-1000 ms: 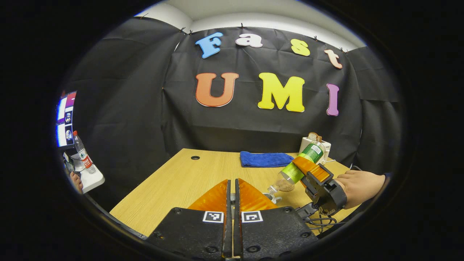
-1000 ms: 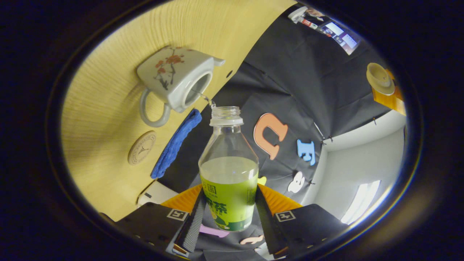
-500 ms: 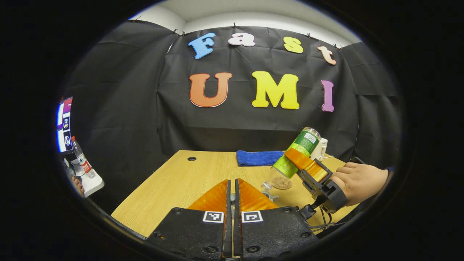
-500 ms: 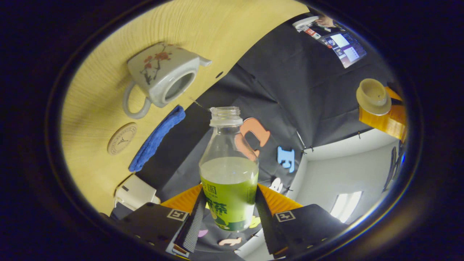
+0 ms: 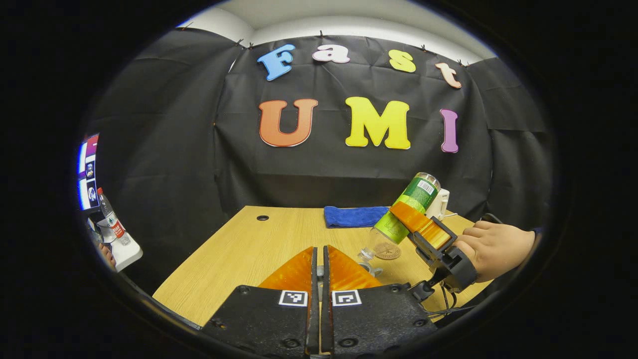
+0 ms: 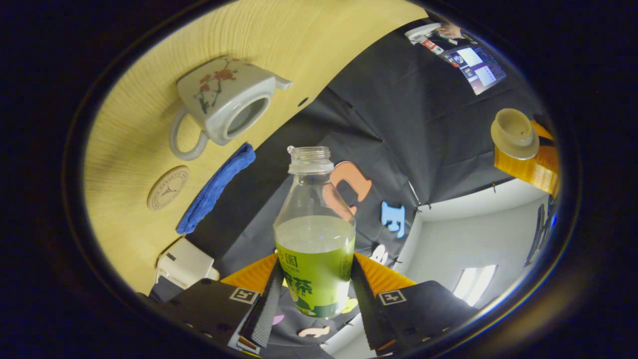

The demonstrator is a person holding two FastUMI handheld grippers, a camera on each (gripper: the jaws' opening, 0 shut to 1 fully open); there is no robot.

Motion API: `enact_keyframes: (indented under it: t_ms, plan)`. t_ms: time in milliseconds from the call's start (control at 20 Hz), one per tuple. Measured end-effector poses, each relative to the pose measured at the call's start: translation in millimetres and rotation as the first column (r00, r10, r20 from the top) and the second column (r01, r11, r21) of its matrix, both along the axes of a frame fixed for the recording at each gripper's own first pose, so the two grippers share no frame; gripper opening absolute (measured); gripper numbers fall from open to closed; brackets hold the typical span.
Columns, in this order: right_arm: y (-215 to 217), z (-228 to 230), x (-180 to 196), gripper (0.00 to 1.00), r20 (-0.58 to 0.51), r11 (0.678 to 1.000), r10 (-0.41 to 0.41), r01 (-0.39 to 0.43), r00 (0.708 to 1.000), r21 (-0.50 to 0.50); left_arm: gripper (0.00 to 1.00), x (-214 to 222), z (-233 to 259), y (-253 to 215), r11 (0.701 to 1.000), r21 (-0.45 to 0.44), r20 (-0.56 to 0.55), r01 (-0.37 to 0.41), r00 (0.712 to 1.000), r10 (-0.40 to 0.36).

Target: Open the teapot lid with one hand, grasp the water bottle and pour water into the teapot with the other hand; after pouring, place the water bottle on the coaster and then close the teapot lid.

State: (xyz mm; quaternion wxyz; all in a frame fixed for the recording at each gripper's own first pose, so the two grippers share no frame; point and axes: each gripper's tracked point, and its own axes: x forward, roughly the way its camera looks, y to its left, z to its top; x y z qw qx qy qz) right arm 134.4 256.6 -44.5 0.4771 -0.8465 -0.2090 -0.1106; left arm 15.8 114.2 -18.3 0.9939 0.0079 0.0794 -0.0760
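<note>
Water bottle (image 6: pixel 315 234) is sitting clamped in the right gripper (image 6: pixel 314 294), both fingers pressing its label, uncapped, tipped neck-down above the desk (image 5: pixel 249 249), partly full. Teapot (image 6: pixel 224 99) is standing open on the desk, clear of the bottle mouth. Lid (image 6: pixel 514 133) is being pinched by the left gripper (image 5: pixel 321 259), fingers closed on its knob, held up off the desk. Coaster (image 6: pixel 168 187) is lying bare between the teapot and the desk's back edge, just beside the blue cloth (image 6: pixel 217 189). White box (image 6: pixel 185 262) is occupying the back corner. A hand (image 5: pixel 496 244) is gripping the right tool.
</note>
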Motion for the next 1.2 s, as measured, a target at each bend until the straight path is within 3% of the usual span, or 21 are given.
enact_keyframes:
  t_ms: [250,400,500,650,800,1050,1200]
  plan:
    - [-6,-1,9,0.71,-0.035,0.998,0.004,-0.002,0.999,0.07,0.04,0,-1,-1,1.0,0.005,0.002,0.0,1.0,0.0]
    - [-11,-19,18,0.71,-0.133,0.98,0.038,-0.011,0.99,0.197,0.04,4,-4,-2,1.0,0.013,-0.006,-0.009,1.0,0.009]
    - [-17,-30,21,0.71,-0.211,0.952,0.063,0.004,0.976,0.305,0.04,3,-4,-6,1.0,0.017,-0.005,0.001,1.0,-0.001]
    - [-21,-51,23,0.77,-0.333,0.884,0.121,0.051,0.935,0.464,0.04,1,1,-9,1.0,0.02,0.011,0.011,1.0,-0.011]
    - [-20,-59,14,0.73,-0.392,0.812,0.208,0.065,0.896,0.58,0.04,-3,7,-11,1.0,0.013,0.028,0.017,0.999,-0.017]
    - [-30,-54,20,0.77,-0.457,0.619,0.341,0.17,0.821,0.767,0.04,-8,14,-20,0.999,-0.005,0.047,0.046,0.998,-0.046]
    - [-39,-54,17,0.73,-0.467,0.5,0.403,0.239,0.787,0.833,0.04,-10,20,-24,0.999,-0.011,0.068,0.051,0.996,-0.05]
